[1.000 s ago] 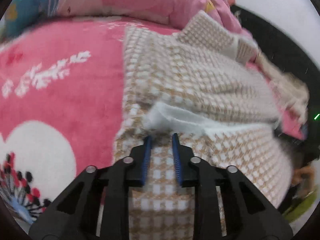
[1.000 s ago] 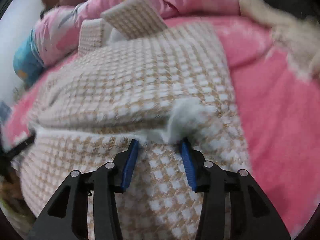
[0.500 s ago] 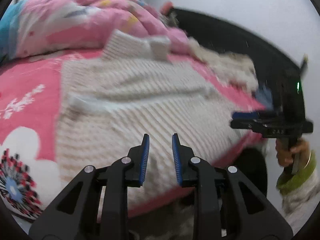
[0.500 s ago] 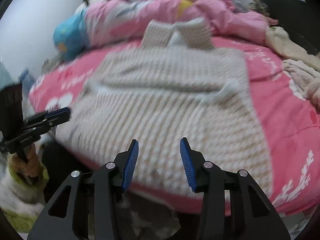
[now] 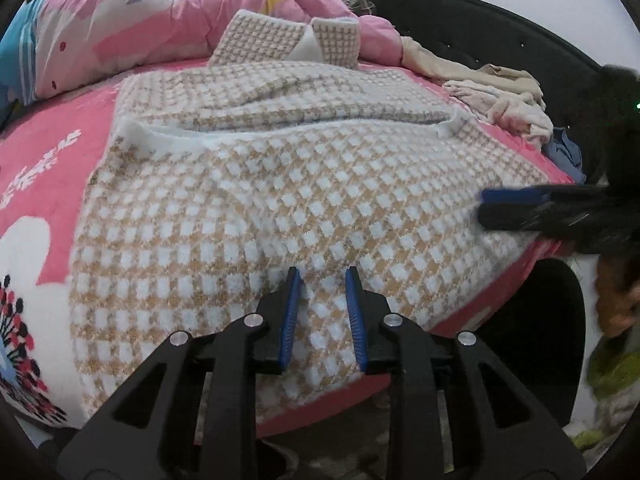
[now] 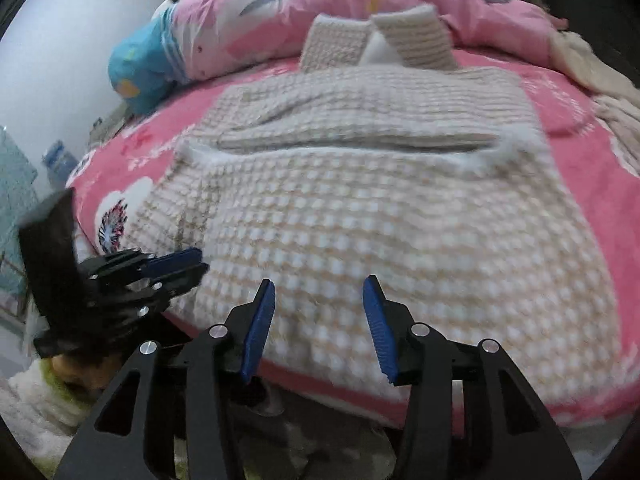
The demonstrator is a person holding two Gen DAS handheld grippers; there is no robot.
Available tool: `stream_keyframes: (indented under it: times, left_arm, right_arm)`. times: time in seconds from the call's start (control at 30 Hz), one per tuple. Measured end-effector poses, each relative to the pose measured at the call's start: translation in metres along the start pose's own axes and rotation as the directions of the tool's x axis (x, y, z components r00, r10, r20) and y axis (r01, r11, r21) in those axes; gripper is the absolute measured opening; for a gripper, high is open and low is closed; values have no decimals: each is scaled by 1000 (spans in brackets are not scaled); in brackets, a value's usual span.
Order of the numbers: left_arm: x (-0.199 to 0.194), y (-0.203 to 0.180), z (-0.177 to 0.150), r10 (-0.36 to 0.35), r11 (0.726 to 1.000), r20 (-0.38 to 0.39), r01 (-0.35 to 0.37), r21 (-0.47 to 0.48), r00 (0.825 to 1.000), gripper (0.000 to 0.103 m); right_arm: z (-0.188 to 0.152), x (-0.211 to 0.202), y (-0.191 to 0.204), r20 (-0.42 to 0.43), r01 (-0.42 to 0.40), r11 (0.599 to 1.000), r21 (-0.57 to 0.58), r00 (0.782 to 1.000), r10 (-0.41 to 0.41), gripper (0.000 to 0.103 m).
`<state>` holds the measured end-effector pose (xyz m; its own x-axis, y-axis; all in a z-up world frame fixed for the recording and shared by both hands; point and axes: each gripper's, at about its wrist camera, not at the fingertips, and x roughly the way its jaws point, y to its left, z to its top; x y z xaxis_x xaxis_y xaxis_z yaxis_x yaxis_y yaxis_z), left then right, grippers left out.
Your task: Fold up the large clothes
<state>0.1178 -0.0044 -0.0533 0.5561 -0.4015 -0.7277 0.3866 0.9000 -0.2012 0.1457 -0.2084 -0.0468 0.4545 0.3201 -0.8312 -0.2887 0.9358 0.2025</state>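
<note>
Left gripper and right gripper both held off the near bed edge, jaws apart, nothing between them. Sweater covers most of the pink blanket. Bare blanket strip to its left. Quilt heaped along far side. Clothes pile and black headboard close the right.

a tan and white checked garment with a fluffy white lining edge lies on a bright pink blanket printed with white sprigs, a white heart, and a red, black and blue burst. behind it, a pink quilt with grey, white, yellow and sky-blue patches. cream and pale pink clothes sit by a black headboard. both the left gripper and right gripper are black with blue pads.
</note>
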Motion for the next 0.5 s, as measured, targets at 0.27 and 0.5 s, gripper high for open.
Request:
stream_keyframes:
  times: [0.27,0.5]
  left_arm:
    - [17,-11,22,-8,1000,11,7,27,1000,30]
    - [19,1,15,-23,1000,19,23,-20,1000,30]
  right_arm:
    - [16,-26,-4,66,-26,999,32,998,23,47]
    - [32,34,0,59,88,993,-76,995,-83,47]
